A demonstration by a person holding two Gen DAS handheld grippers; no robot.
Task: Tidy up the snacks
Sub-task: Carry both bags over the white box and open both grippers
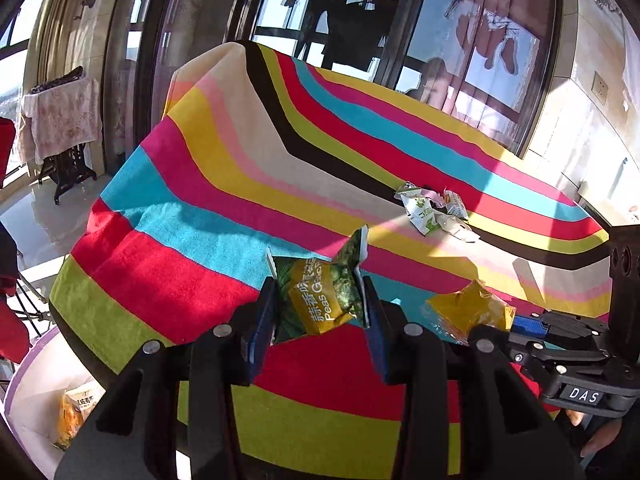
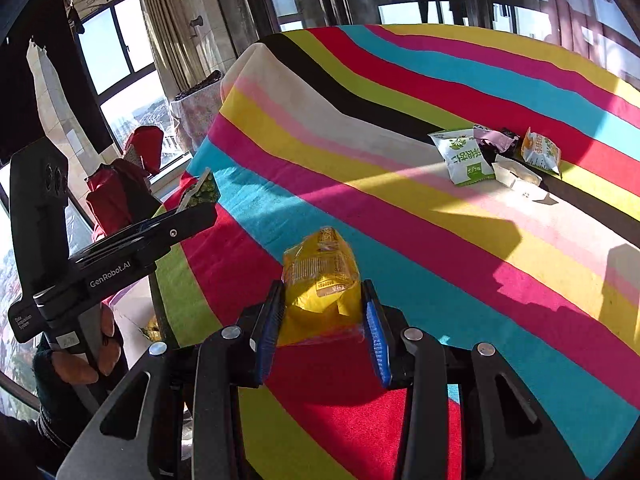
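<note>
My left gripper (image 1: 320,300) is shut on a green pea snack packet (image 1: 320,292) and holds it above the near edge of the striped tablecloth (image 1: 224,184). My right gripper (image 2: 324,304) is shut on a yellow snack packet (image 2: 320,280) over the cloth; it also shows in the left wrist view (image 1: 472,308). The left gripper with the green packet (image 2: 202,192) shows at the left of the right wrist view. A pile of several loose packets (image 2: 496,156) lies far right on the cloth, also in the left wrist view (image 1: 436,212).
A white container with a purple rim (image 1: 28,392) sits below the table's near left corner and holds an orange snack packet (image 1: 74,412). Windows and a cloth-covered stand (image 1: 60,120) lie beyond the table's far end.
</note>
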